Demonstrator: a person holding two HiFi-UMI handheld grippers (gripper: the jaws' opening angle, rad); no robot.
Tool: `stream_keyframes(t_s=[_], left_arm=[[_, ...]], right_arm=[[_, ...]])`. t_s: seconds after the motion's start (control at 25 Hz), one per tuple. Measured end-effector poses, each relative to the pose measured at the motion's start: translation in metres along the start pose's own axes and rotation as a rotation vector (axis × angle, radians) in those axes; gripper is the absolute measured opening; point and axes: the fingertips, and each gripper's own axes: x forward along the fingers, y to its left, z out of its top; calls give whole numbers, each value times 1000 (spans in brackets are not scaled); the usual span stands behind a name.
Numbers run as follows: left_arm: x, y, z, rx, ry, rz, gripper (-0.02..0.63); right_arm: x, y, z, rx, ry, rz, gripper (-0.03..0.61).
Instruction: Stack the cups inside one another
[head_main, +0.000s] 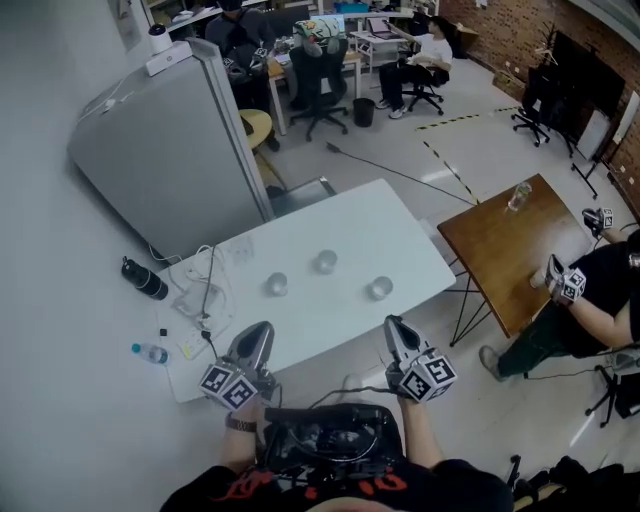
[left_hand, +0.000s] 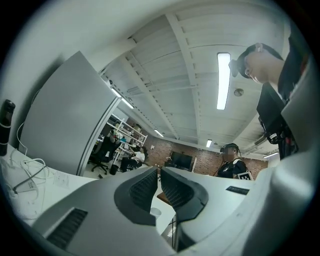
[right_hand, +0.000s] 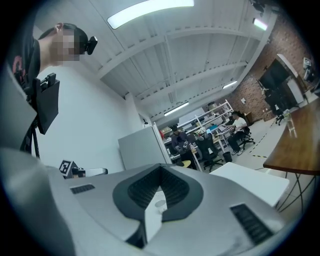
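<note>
We are holding the left tool (head_main: 261, 330) and right tool (head_main: 394, 324) closed, gripping nothing, at the worktop's (head_main: 345, 215) near edge; the three cups (head_main: 325, 262) are standing apart just beyond them.

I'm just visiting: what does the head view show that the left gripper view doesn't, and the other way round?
Only the head view: the layout from above, with three clear cups standing apart, left cup, middle cup and right cup, plus the right tongs. The gripper view gives at most a glimpse of one cup.
Only the left gripper view: the ceiling and its strip light.
Both: the left tongs, shut and empty, the white table and the grey partition.
</note>
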Motion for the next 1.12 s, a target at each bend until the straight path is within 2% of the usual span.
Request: stream_keyframes(t_s=[0.32,0.64,0.8,1.12], left_arm=[[79,-10,-1,6,2,-18,25],[107,8,-5,-6,11,-10,25],[117,23,12,13,-13,-12,25],[110,46,4,-17,14,-8,25]], right_arm=[[25,-65,17,29,17,8,5],[48,-96,29,16,-3,-18,5],[68,-95,39,-7,-29,-18,5],[101,-75,35,-52,-8,6,5]])
